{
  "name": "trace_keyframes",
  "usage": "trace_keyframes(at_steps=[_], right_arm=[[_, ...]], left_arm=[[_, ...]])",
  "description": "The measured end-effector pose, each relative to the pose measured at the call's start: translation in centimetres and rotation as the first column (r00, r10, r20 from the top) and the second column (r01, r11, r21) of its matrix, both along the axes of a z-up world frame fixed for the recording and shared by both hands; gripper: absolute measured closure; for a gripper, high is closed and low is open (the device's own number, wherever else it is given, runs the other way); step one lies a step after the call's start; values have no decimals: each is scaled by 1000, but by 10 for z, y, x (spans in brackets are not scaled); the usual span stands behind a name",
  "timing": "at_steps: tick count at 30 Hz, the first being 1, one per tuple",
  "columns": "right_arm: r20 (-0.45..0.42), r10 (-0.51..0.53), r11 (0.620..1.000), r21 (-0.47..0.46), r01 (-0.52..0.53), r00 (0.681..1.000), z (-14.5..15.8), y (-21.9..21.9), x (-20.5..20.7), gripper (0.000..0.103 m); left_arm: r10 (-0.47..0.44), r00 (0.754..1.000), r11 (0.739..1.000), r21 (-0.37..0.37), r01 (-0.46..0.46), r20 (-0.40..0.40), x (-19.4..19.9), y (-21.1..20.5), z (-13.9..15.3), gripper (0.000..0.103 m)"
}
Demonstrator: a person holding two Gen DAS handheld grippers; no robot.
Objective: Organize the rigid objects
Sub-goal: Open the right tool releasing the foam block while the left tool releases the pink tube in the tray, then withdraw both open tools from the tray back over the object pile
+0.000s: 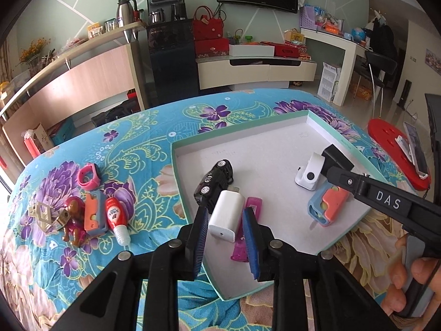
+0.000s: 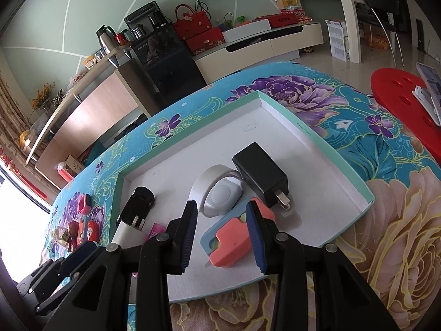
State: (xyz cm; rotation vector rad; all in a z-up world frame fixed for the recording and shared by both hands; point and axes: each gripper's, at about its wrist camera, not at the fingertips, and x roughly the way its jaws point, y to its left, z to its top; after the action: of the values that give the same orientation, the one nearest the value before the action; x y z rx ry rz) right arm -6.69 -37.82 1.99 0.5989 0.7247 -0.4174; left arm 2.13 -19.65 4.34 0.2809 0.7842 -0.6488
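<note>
A white tray with a teal rim [image 1: 325, 127] [image 2: 286, 115] lies on the flowered cloth. My left gripper [image 1: 226, 211] is open just above a white charger [image 1: 226, 219]; its pads stand beside the charger without pressing it. The charger rests on a pink lighter [image 1: 252, 204] against a black toy car [image 1: 215, 184]. My right gripper [image 2: 222, 207] hangs open over the tray's right half. An orange and blue toy [image 2: 234, 237] lies under its right finger, a white round device [image 2: 220, 195] and a black charger [image 2: 259, 173] just beyond.
On the cloth left of the tray lie a pink ring-shaped toy [image 1: 88, 175], a second orange and blue toy [image 1: 93, 215], a red bottle [image 1: 117, 218], a figurine [image 1: 73, 218] and a metal piece [image 1: 41, 215]. A red stool [image 1: 397, 149] holding a phone stands at the right.
</note>
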Motion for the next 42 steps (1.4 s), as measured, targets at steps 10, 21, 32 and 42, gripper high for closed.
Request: trace_keyframes(at_steps=[10, 21, 32, 42], right_arm=[[-19, 45, 999, -28, -46, 999, 0, 12, 10, 65], [-58, 102, 987, -115, -109, 993, 6, 42, 32, 51], [-48, 171, 973, -148, -176, 984, 11, 75, 57, 32], [-1, 239, 957, -170, -236, 971, 16, 104, 83, 23]], left_arm=[[234, 972, 972, 6, -234, -12, 36, 43, -7, 41], [367, 929, 930, 10, -367, -43, 53, 69, -16, 25], [470, 882, 882, 25, -470, -25, 66, 94, -14, 0], [588, 809, 809, 42, -587, -13, 86, 136, -6, 0]])
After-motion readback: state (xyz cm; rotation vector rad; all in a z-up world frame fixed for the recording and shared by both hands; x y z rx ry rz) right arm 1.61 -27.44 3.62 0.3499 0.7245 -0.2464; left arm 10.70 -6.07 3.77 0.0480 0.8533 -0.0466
